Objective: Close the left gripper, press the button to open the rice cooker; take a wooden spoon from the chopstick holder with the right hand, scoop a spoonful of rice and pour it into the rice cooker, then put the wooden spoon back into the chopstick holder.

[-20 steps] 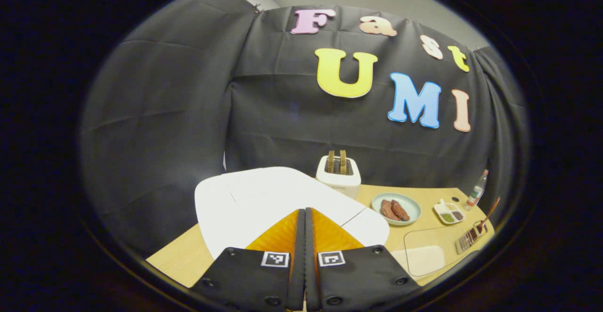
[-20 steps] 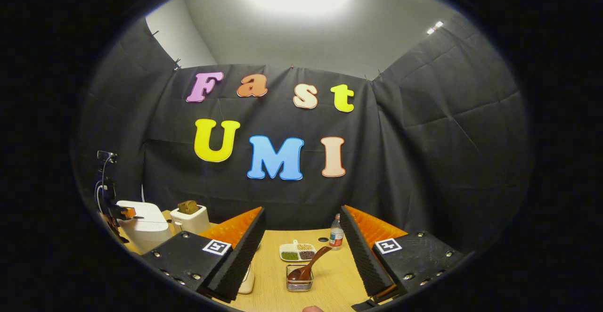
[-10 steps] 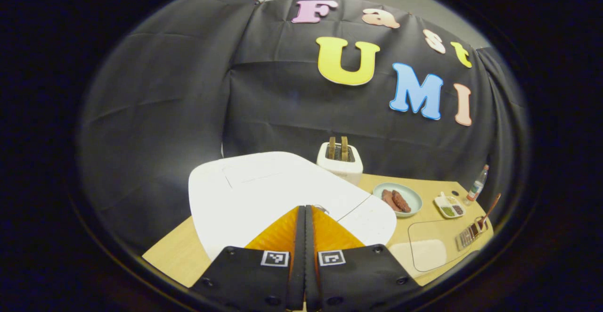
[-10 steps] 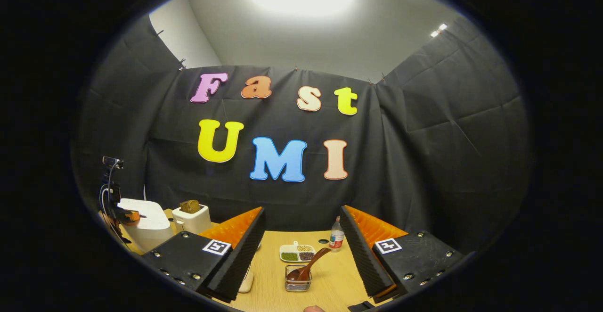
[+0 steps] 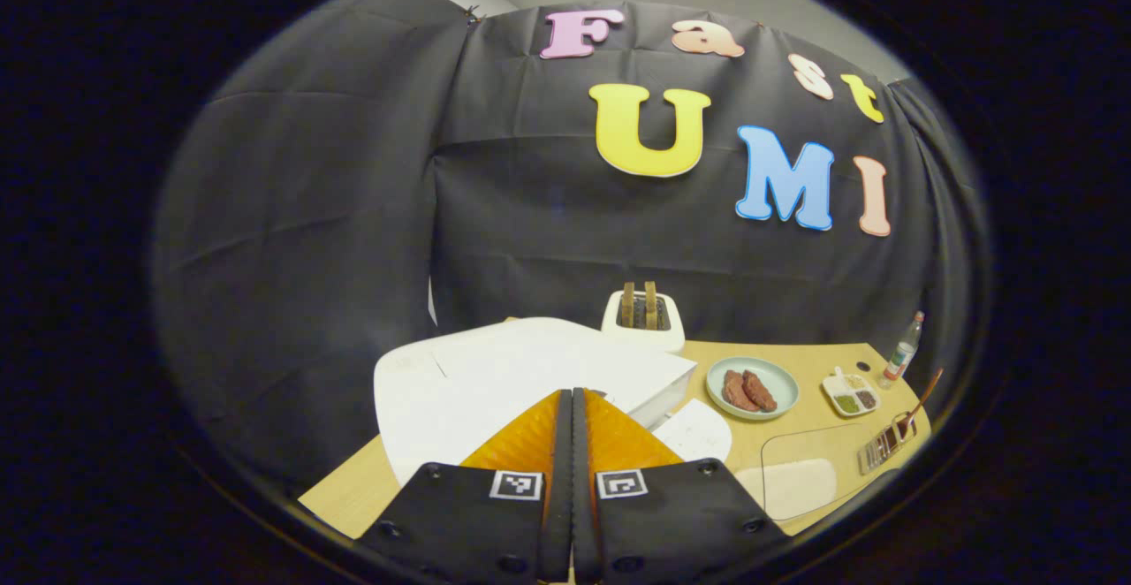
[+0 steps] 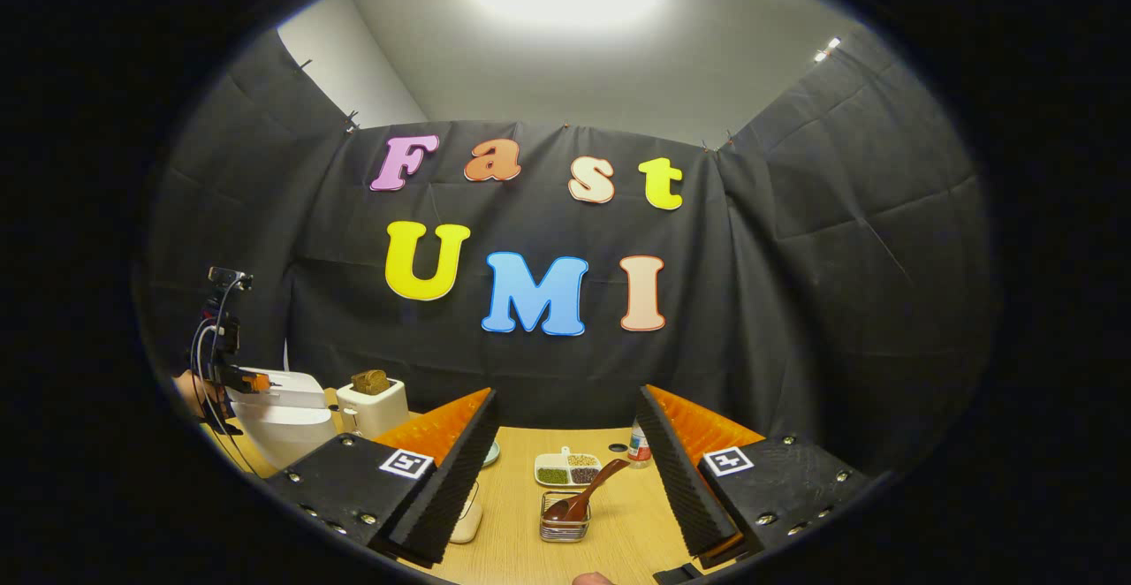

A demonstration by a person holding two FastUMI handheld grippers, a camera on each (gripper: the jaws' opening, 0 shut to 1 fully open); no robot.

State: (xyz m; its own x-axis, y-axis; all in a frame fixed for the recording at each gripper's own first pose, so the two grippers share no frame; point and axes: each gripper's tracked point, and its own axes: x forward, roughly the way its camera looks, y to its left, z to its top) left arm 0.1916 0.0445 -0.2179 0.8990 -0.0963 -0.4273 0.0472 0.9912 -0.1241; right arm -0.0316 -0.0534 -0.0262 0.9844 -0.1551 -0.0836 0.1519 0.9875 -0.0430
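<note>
The wooden table (image 6: 521, 532) ran back to the black cloth wall, with bare board open down its middle in the right gripper view. At its left end stood the white rice cooker (image 5: 459, 382), its lid (image 5: 565, 364) sprung a little way up from the body at the front edge. The left gripper (image 5: 572, 399) hovered just over that front edge with its two fingers pressed together and nothing between them; from the right gripper view it (image 6: 252, 382) showed far off beside the cooker. Behind stood a white toaster (image 5: 643, 324) with two slices upright in its slots. The right gripper (image 6: 565, 426) hung above the table, fingers spread wide apart and empty. Between them, farther off, the wire chopstick holder (image 6: 565, 528) held the wooden spoon (image 6: 588, 497), bowl down and handle leaning right. Beyond lay a divided dish (image 6: 567, 470) of grains, a plate (image 5: 752, 388) with two brown pieces, and a small bottle (image 5: 901, 357) near the far edge.
</note>
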